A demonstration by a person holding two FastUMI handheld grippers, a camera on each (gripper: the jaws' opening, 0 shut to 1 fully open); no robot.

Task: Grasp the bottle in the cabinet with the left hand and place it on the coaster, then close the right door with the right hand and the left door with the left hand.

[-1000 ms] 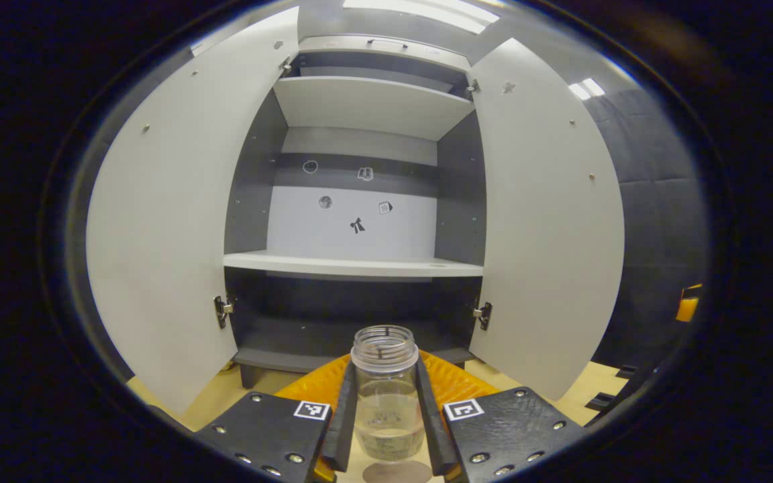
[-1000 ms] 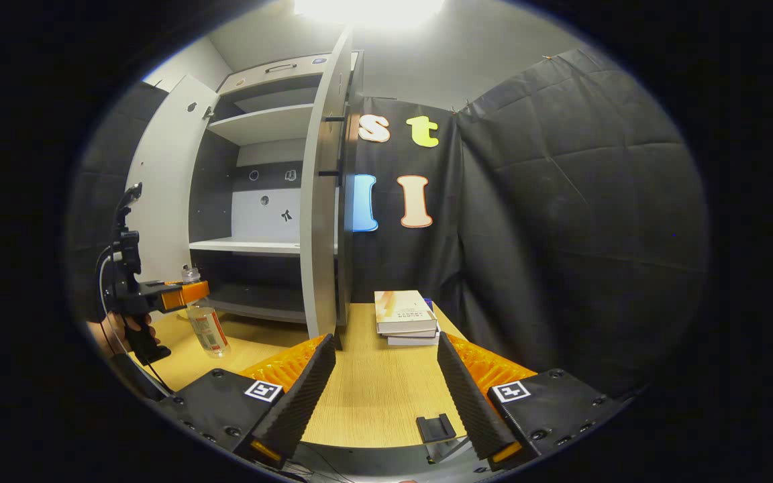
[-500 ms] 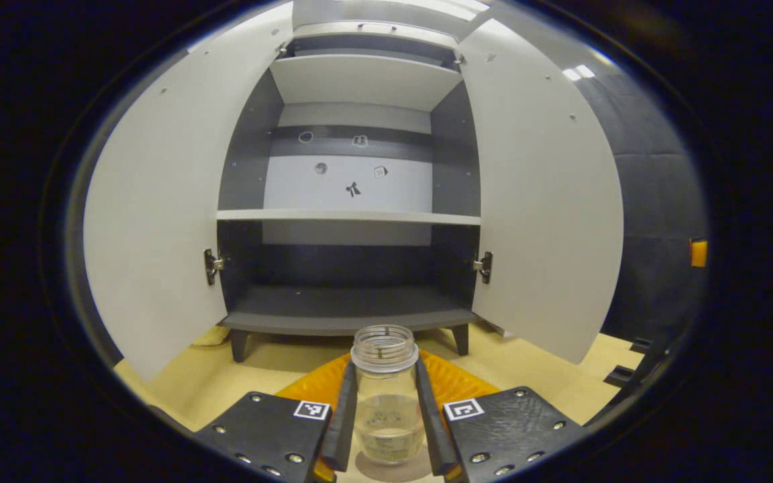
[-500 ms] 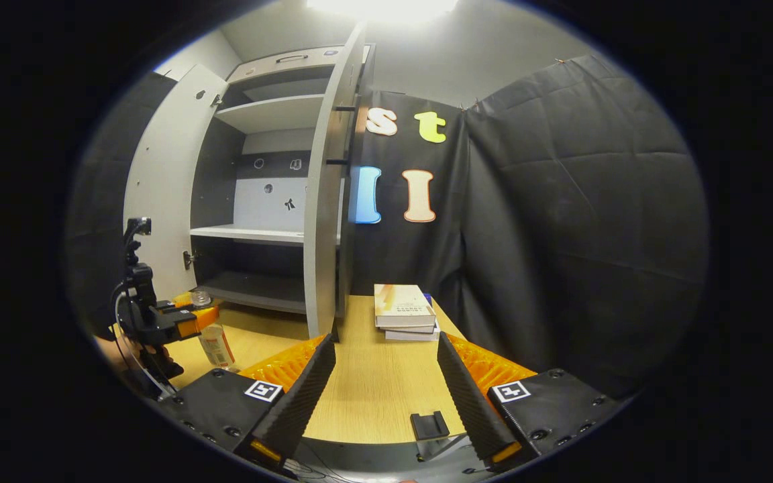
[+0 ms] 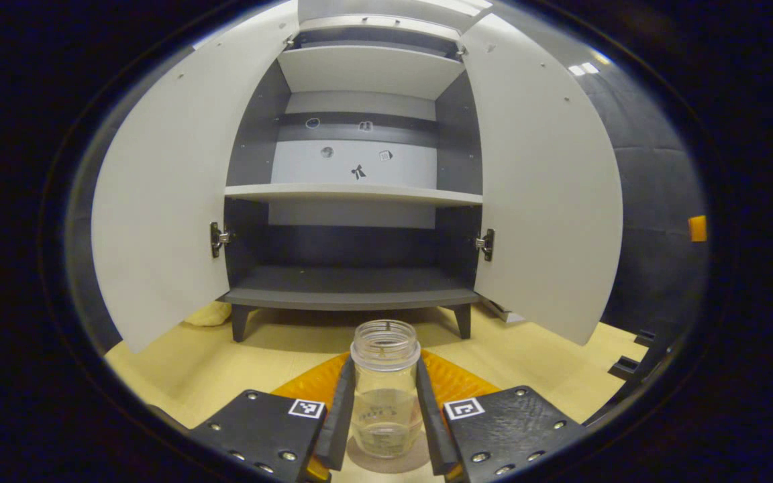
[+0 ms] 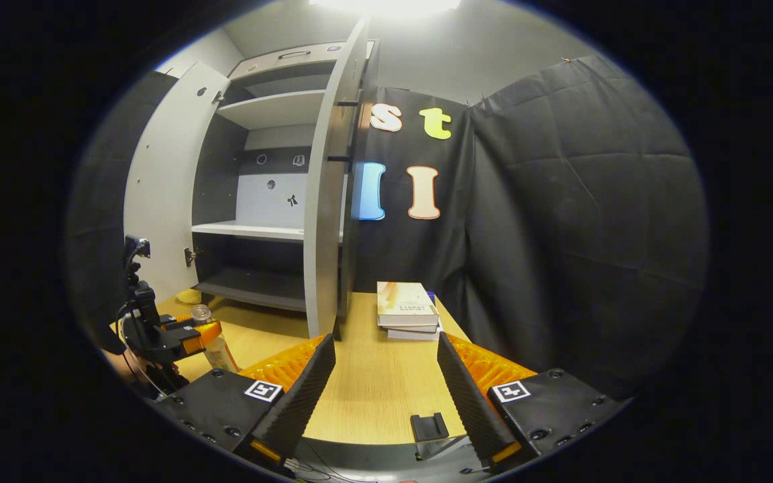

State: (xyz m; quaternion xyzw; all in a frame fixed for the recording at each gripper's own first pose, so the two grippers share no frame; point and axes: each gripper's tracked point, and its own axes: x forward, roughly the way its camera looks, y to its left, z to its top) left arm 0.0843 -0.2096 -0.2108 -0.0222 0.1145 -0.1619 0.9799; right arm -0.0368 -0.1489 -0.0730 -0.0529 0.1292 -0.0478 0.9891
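Clear plastic, capless and upright, the bottle (image 5: pixel 385 396) sits pinched between the two fingers of your left hand-held gripper (image 5: pixel 384 422), its base over the round grey coaster (image 5: pixel 386 461) on the desk (image 5: pixel 178 376); whether the base already rests on the coaster or hangs just above it you cannot tell from the left gripper view. The grip is low on the body, below the threaded neck, which looks chosen to keep the bottle from tipping as it goes down. From the right gripper view you see the same bottle (image 6: pixel 215 345) near the cabinet's left side, held by that left hand-held gripper (image 6: pixel 185 335). Your right hand-held gripper (image 6: pixel 386 386) hangs spread and empty over the desk, facing the edge of the right door (image 6: pixel 323 201), probably waiting for its turn to push it shut. The cabinet (image 5: pixel 353 295) stands with both doors wide: the left door (image 5: pixel 158 208) and the right door (image 5: pixel 547 201), two in all, with three shelves bare inside. There is one bottle, one coaster, and two or three books (image 6: pixel 405 312) stacked beyond the right door.
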